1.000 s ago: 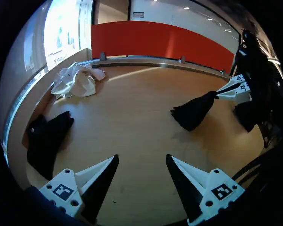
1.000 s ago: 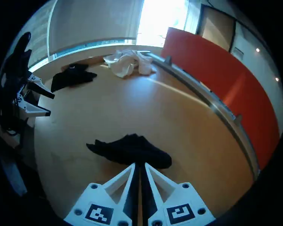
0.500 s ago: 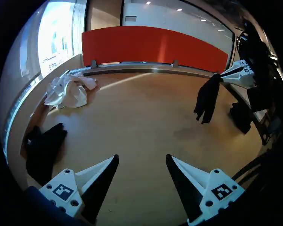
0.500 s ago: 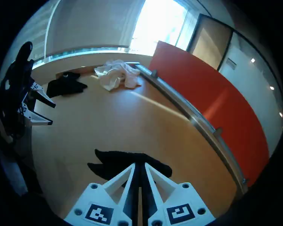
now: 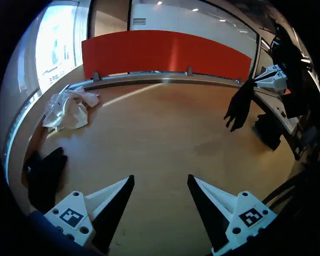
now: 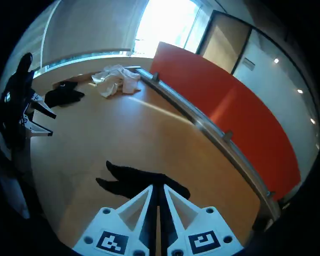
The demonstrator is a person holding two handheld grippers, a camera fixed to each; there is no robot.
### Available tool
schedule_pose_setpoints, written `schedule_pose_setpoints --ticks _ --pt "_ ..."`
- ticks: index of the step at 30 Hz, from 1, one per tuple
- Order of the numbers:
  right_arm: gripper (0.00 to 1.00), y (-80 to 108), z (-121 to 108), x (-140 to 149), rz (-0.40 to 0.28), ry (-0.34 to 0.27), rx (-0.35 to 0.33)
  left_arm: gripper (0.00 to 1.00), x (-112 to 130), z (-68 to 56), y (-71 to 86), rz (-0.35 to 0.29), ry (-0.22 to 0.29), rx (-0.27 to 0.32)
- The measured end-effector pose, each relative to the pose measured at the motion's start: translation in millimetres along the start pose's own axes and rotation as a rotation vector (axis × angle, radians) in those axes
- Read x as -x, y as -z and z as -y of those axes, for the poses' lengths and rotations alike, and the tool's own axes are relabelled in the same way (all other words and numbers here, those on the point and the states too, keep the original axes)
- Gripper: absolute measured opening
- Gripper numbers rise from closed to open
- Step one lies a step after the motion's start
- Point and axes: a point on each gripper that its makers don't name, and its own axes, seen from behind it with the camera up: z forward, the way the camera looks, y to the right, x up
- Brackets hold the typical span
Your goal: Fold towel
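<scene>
Lifted off the tabletop (image 5: 160, 128) over the last second, the black towel (image 5: 240, 104) now dangles from the right tongs (image 5: 257, 79), where earlier its lower end sagged onto the wood. The left tongs (image 5: 160, 179) have hardly shifted and stay spread wide with nothing between them, hovering over bare wood.

From the left gripper view, the towel hangs in a narrow, crumpled strip at the far right edge of the tabletop. Its ragged lower end is clear of the surface, and a faint shadow lies on the wood below it. A dark bundle (image 5: 269, 130) lies on the tabletop just beyond it.

The right gripper view looks down along the right tongs (image 6: 158, 200), which are clenched almost together on the black towel (image 6: 138, 183). The cloth spreads out from their tips towards the left. Farther off at the left edge, the left tongs (image 6: 53, 125) show side-on with their fingers parted.

Both views take in a heap of white cloth (image 5: 68, 112) (image 6: 115, 80) by the window corner. A black cloth (image 5: 45, 179) (image 6: 64, 93) lies near it. A metal rail (image 5: 160, 79) (image 6: 202, 123) runs along the back of the tabletop, below a red panel (image 5: 164, 51) (image 6: 228, 115).
</scene>
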Motion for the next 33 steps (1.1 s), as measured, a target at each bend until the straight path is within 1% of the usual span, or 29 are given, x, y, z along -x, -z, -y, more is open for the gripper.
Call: schedule_pose_setpoints --ticks 12,21,27,33 --pt "0.02 28.4 -70 48 0.035 -0.071 0.068 0.92 -7 -15.0 -9.6 0.007 -0.022 0.008" --pt "0.02 49.3 -122 84 0.070 -0.093 0.126 0.92 -12 -24.9 -16.8 0.017 -0.033 0.010" --pt "0.02 60.3 -151 111 0.104 -0.105 0.154 0.92 -16 -32.9 -20.6 0.021 -0.046 0.014" --pt "0.02 69.5 -172 133 0.127 -0.128 0.181 0.92 -19 -40.6 -23.9 0.027 -0.058 0.017"
